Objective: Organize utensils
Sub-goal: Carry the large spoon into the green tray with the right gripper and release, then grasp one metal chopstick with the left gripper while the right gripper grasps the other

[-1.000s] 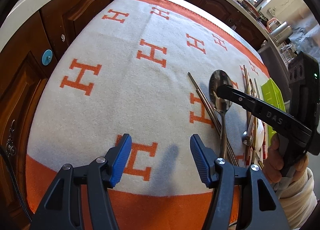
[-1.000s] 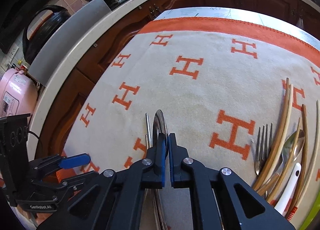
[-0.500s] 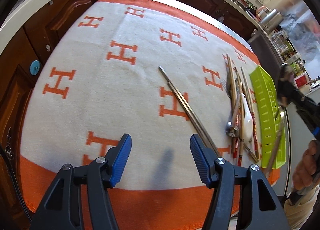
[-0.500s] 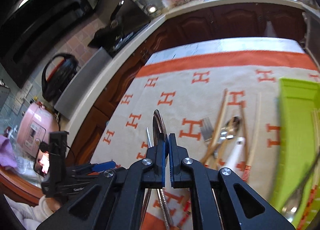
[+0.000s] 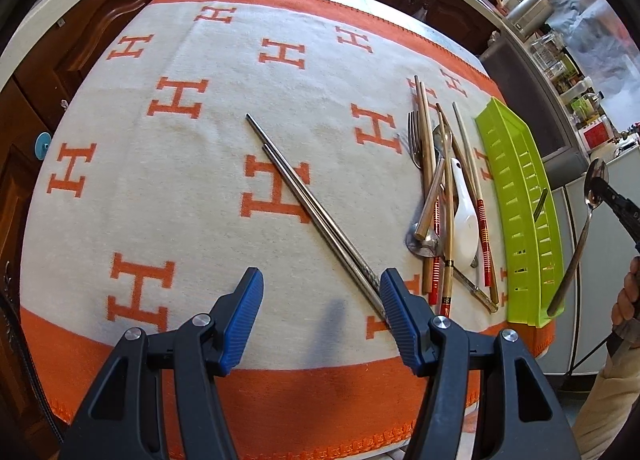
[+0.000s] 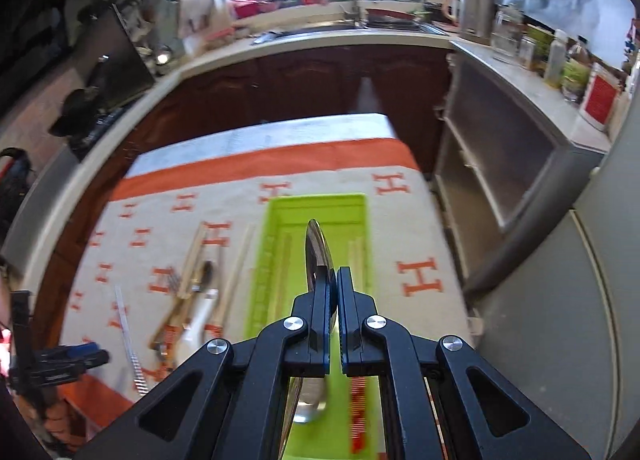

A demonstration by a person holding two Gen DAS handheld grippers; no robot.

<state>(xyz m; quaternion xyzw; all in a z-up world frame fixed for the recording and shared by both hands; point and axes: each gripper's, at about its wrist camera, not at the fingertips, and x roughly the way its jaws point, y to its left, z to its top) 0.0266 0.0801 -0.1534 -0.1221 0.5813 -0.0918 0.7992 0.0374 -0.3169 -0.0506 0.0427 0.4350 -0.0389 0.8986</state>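
Right now we hold a long-handled stainless-steel spoon [image 6: 318,256] in the right claw [image 6: 334,288], whose blue pads are nearly closed on the spoon's neck, just below the bowl. The bowl points forward and away from us, edge-on in the right wrist view, and the handle hangs back beneath the claw. In the left wrist view the same spoon [image 5: 580,236] dangles in the air beyond the right edge of the surface, with the handle sloping down.

Directly below and ahead of the right claw lies the lime-green slotted plastic tray [image 6: 276,260], on the orange-and-cream H-patterned blanket [image 5: 180,164] that covers the surface. The tray's long axis runs straight away from the claw, roughly in line with the spoon, so we judge the coming move to be a lowering with little turning needed. A few chopsticks seem to lie inside already, though blur hides detail.

Our left claw [image 5: 320,316] stands about half open and empty, hovering over the near edge of the blanket. A pair of metal chopsticks [image 5: 308,204] lies diagonally just ahead of it, its near end close to the right pad. The mixed heap of wooden chopsticks, fork and white ceramic spoon [image 5: 444,196] sits between them and the tray.
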